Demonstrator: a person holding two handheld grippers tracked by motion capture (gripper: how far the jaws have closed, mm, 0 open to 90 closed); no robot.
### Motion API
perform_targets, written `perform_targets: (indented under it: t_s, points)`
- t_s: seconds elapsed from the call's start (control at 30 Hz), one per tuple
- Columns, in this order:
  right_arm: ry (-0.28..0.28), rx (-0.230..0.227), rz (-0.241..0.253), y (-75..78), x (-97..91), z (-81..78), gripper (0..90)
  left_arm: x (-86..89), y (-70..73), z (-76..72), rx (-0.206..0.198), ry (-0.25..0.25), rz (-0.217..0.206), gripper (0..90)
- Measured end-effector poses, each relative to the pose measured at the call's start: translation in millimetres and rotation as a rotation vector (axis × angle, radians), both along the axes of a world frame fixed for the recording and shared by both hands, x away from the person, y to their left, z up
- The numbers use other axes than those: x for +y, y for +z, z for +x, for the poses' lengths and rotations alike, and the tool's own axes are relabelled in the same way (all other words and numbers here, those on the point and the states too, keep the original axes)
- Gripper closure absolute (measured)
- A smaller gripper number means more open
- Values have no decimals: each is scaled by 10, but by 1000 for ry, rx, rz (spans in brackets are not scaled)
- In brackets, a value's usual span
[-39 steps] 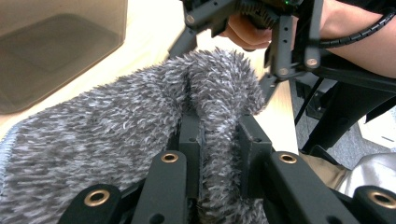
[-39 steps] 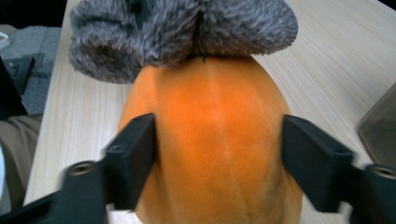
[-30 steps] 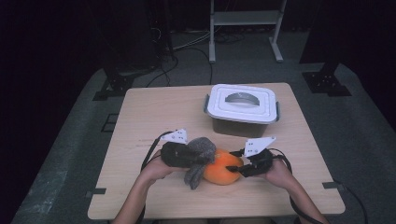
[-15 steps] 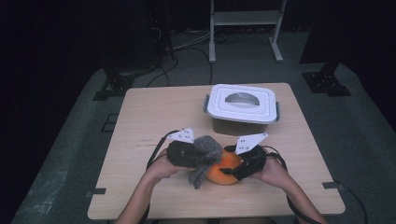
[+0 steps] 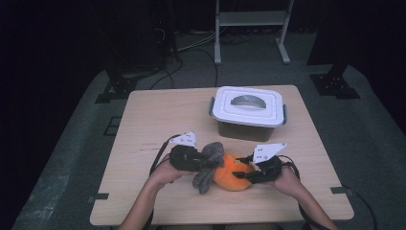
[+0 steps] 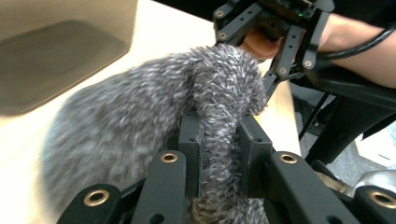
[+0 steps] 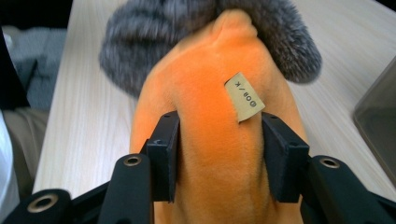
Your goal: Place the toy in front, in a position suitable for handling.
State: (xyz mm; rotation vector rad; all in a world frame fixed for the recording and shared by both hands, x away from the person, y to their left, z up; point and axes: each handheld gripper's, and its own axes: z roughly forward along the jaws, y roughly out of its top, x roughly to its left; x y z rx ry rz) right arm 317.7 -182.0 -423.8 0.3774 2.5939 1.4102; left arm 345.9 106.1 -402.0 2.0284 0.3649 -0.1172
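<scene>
On the wooden table point(image 5: 143, 120), near its front edge, a plush toy is held between the two grippers: a fuzzy grey part point(image 5: 208, 163) on the left and an orange plush body point(image 5: 231, 171) on the right, the two touching.

The left gripper point(image 5: 187, 158) is clenched on a fold of the grey fur; in the left gripper view the fur point(image 6: 219, 140) is squeezed thin between the two black jaws. Compared with a second ago, this hold looks unchanged and the left hand has kept roughly its place.

The change is on the right. Half a second ago the right gripper point(image 5: 261, 170) lay further over the toy; now it sits at the orange body's right end. Its jaws have just been closing, and in the right gripper view the orange plush point(image 7: 215, 154), with its small sewn label point(image 7: 244, 97), is pressed in between them, so a grasp on the orange body is read.

This is judged to be a re-grip: with both ends now held, the toy seems ready to be lifted or pulled apart. The lidded white container point(image 5: 249, 108) stands apart behind, its lid on.
</scene>
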Motion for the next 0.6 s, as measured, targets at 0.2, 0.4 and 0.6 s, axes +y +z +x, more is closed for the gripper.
perform_targets:
  t_s: [0.2, 0.4, 0.6]
  points:
    - [17, 13, 77, 34, 84, 44, 558, 81, 112, 1, -2, -2, -27, 764]
    - [50, 33, 129, 38, 260, 85, 564, 237, 252, -30, -26, 8, -13, 766]
    - [65, 11, 73, -22, 289, 62, 565, 244, 205, -63, -25, 7, -11, 765]
